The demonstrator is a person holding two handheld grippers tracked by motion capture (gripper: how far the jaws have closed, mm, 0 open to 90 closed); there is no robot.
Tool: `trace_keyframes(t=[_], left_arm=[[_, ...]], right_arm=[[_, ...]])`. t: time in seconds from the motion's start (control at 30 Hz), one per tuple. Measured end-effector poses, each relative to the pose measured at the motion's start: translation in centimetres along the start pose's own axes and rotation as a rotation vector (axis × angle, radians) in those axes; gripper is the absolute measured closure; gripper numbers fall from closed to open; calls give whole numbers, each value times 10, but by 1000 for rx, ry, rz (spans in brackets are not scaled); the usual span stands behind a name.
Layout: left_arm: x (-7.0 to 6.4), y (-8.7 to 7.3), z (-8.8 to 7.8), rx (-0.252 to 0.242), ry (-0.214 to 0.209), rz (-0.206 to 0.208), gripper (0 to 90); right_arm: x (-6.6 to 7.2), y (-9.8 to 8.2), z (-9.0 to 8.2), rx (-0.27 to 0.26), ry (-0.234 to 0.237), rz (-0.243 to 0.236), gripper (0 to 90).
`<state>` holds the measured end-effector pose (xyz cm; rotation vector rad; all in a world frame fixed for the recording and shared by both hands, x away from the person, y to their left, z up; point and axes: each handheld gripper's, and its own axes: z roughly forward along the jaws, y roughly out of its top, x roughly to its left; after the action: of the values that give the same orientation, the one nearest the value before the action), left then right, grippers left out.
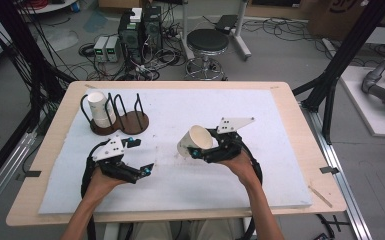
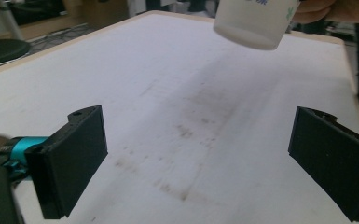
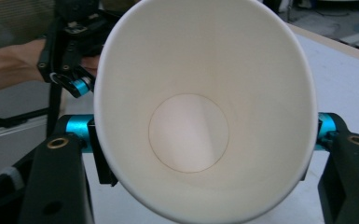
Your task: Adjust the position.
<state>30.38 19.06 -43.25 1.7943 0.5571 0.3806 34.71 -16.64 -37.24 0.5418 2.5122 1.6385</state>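
Cups: two groups. At far left, a stack (image 1: pixel 99 107) of white paper cups lies nested in a wire rack (image 1: pixel 125 120) with black hoops on a round dark wooden base; how many cups make up the stack is hard to tell. Two hoop bays to its right stand empty.

Left gripper (image 1: pixel 139 157), near the front of the table (image 1: pixel 290 100), has its two flat black jaws spread wide with nothing between them; in the left gripper view they frame a bare stretch of white mat (image 2: pixel 191 93) marked with faint brown smudges. A grey three-cornered plate sits on top of this gripper, and teal fittings show at its jaw bases.

One single cup (image 1: pixel 195 141), smooth white paper and tapered, is held off the mat in the right gripper (image 1: pixel 198 151), tilted with its mouth toward the person. In the right gripper view the jaws press the cup's wall from both sides, bending its rim to an oval; the round bottom is visible inside. Blue-green print on its outside is cut off in the left gripper view.
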Motion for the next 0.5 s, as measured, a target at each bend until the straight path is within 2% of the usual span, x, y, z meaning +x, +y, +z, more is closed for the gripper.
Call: trace_keyframes(t=[0.1,0.13,0.2,0.3,0.4,0.5], left_arm=[[5,-9,-9,-2,53,-21,44],[7,-13,-11,4,68,-28,44],[9,-19,-16,2,102,-36,44],[12,-28,-23,-6,161,-42,43],[14,-35,-29,-20,194,-61,44],[16,-39,-32,-21,210,-69,43]], right_arm=[[-6,4,1,44,-56,3,314],[-8,6,2,62,-61,8,313],[-11,10,4,109,-108,1,314],[-16,14,9,170,-150,2,314],[-20,18,14,234,-202,0,315],[-24,22,16,261,-216,3,314]])
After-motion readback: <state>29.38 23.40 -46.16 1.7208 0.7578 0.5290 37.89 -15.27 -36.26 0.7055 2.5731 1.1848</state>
